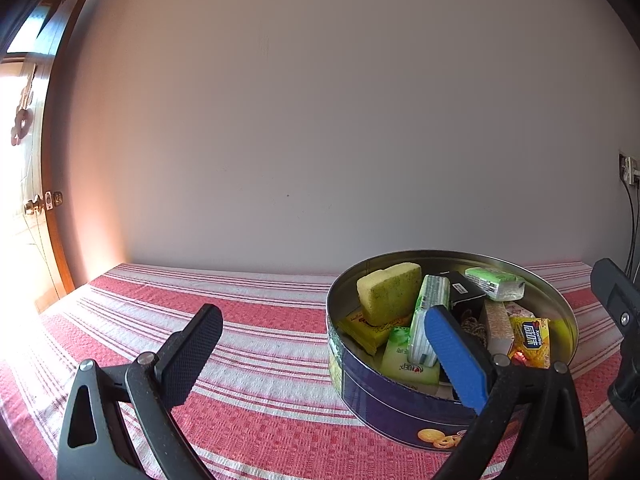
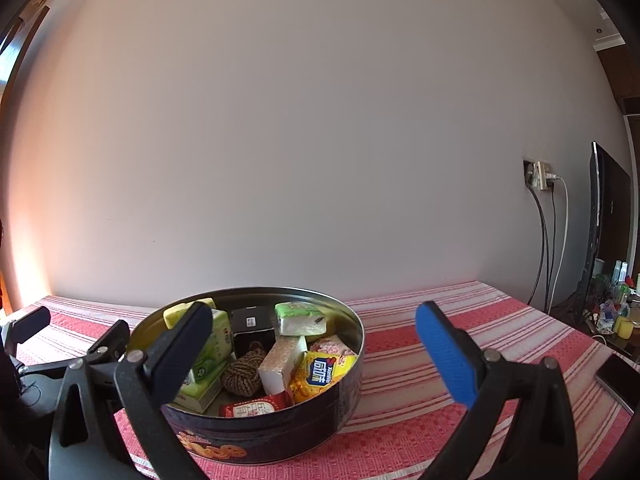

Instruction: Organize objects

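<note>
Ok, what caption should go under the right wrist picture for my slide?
Open right tool hovers over a round cookie tin packed with snacks on a red-striped tablecloth.

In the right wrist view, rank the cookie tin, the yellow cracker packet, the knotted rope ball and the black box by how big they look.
1. cookie tin, by far the largest.
2. yellow cracker packet.
3 and 4. knotted rope ball and black box: they look alike; the box sits farther back and is partly hidden, so unranked.
</note>
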Demonstrator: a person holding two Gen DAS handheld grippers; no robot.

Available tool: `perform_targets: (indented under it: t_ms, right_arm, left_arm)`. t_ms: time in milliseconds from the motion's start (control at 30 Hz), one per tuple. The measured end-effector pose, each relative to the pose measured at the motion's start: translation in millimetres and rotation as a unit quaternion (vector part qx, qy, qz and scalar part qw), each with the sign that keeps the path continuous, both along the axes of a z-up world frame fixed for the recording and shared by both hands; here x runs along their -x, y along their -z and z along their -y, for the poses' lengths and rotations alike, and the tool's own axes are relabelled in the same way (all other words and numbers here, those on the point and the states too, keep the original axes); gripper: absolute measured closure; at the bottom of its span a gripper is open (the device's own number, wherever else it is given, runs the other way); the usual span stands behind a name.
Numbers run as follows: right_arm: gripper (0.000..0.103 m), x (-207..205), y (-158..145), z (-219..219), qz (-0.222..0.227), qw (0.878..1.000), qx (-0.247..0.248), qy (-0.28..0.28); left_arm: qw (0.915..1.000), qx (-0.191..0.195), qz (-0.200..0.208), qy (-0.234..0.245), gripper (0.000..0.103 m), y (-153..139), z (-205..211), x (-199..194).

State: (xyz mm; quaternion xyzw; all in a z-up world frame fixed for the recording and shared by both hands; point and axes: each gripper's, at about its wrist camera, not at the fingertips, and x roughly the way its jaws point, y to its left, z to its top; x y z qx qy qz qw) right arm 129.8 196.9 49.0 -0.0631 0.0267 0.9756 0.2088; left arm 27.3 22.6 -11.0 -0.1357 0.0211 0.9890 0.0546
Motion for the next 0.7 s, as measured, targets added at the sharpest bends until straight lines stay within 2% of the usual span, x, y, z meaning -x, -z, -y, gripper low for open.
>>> perform_targets:
  t_ms: [233,700]
  right_arm:
    - [0.000,-2.1,-0.7,0.3,-0.002,1.000,-0.001,-0.003]
    - [0.000,-7.6,-1.4,-5.1,-0.019,1.000,0.012,0.001]
  left_arm:
    - [0.9999,-0.008,-0.001,0.008,0.001,-1.9,0.4,-6.9]
    - [0.9999,0.005,-0.002,0.014,0.001,-2.4,-6.8,-9.6]
